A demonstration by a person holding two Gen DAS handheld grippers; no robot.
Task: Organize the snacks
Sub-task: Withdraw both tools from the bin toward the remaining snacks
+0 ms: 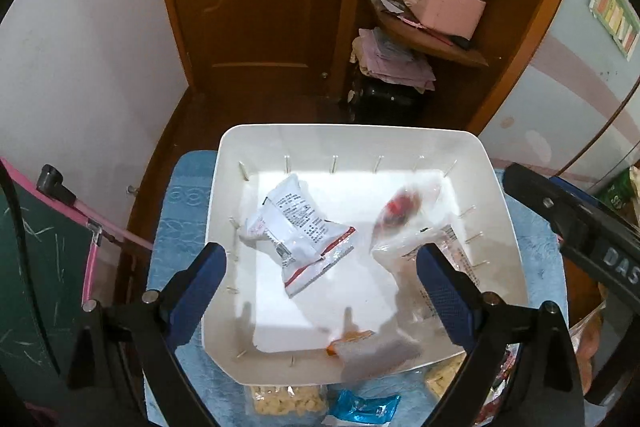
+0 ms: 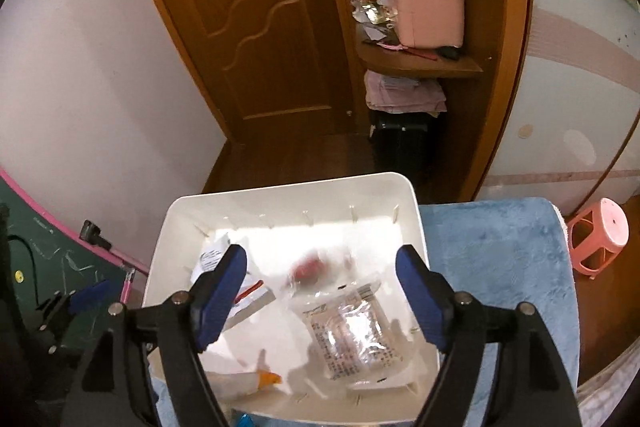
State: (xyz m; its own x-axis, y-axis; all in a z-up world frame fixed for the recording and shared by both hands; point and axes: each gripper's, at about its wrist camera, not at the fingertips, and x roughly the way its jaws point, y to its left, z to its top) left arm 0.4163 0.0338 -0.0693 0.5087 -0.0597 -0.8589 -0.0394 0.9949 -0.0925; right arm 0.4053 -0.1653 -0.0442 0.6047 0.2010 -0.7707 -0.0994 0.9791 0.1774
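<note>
A white bin [image 1: 348, 133] [image 2: 288, 189] stands on a blue towel below both grippers. Inside it lie a white packet with black print and a red stripe [image 1: 300, 231] [image 2: 210, 259], a blurred clear packet with red contents [image 1: 400, 209] [image 2: 308, 269], and a clear packet with printed text [image 1: 454, 255] [image 2: 352, 339]. A blurred white and orange packet [image 1: 360, 347] [image 2: 248, 381] is at the bin's near wall. My left gripper [image 1: 320, 291] is open above the bin, with nothing between its fingers. My right gripper [image 2: 322, 293] hangs open over the clear packets, holding nothing.
The blue towel [image 2: 500, 247] extends to the right of the bin. A bag of yellow snacks [image 1: 284, 401] and a blue packet [image 1: 364, 407] lie in front of the bin. A green chalkboard [image 1: 36, 259] stands left, a pink stool [image 2: 600, 239] right, and a door and shelves behind.
</note>
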